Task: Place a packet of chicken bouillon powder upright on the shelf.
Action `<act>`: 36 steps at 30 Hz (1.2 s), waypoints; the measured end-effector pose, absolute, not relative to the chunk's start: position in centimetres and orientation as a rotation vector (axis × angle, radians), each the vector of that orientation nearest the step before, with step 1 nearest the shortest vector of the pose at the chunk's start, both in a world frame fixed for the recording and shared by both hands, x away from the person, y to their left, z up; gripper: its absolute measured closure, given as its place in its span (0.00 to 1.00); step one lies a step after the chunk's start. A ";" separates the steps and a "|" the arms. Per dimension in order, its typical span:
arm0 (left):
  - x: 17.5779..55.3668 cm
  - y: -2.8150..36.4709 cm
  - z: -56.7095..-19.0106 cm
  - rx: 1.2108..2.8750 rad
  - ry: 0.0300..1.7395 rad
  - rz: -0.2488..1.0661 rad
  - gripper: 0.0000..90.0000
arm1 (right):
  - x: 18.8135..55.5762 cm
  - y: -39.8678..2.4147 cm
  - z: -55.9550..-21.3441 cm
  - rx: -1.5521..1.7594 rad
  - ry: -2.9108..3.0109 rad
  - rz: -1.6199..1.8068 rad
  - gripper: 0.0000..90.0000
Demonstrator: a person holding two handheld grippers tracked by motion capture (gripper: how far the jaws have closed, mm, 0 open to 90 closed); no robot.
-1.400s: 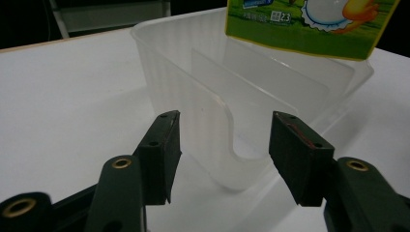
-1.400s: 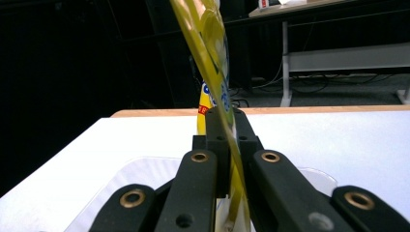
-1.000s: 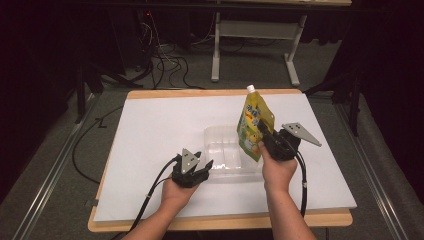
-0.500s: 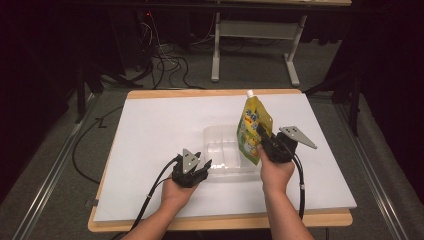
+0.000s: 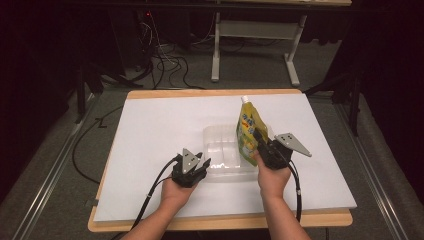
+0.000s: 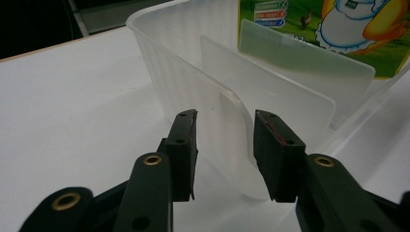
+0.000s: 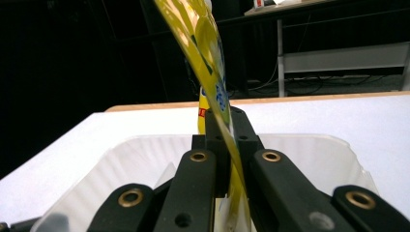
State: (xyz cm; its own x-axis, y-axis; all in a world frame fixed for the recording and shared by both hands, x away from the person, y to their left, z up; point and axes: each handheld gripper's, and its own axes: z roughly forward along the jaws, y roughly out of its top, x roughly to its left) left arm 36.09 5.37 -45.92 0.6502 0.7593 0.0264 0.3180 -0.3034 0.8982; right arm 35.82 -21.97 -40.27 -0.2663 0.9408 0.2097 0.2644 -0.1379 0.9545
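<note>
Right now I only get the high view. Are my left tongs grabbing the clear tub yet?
Observer: Not quite. In the left gripper view the left tongs straddle a corner of the tub. They have just been closing, but the pads don't look pressed on its wall yet.
Operator: Is my other one holding the juice bag tight?
Observer: Yes. The right gripper view shows the right tongs pinched shut on the yellow pouch, just above the tub.
Operator: Is anything inside the tub?
Observer: Thin frosted dividers stand upright in it, and the pouch's picture shows behind one.
</note>
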 end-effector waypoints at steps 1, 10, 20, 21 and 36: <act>36.1 5.4 -45.9 1.890 0.850 0.565 0.70 | 35.8 -22.0 -40.4 1.373 1.536 1.445 1.00; 36.1 5.3 -45.6 1.870 0.851 0.555 0.72 | 35.0 -21.8 -41.3 1.356 1.596 1.401 0.97; 35.7 5.9 -45.3 1.849 0.839 0.502 0.61 | 35.0 -21.9 -41.4 1.346 1.664 1.383 0.87; 35.6 6.1 -45.3 1.850 0.835 0.499 0.59 | 35.0 -21.9 -41.4 1.340 1.674 1.382 0.84; 33.9 9.5 -44.4 1.813 0.856 0.465 0.47 | 34.1 -22.6 -40.3 1.239 1.860 1.398 0.41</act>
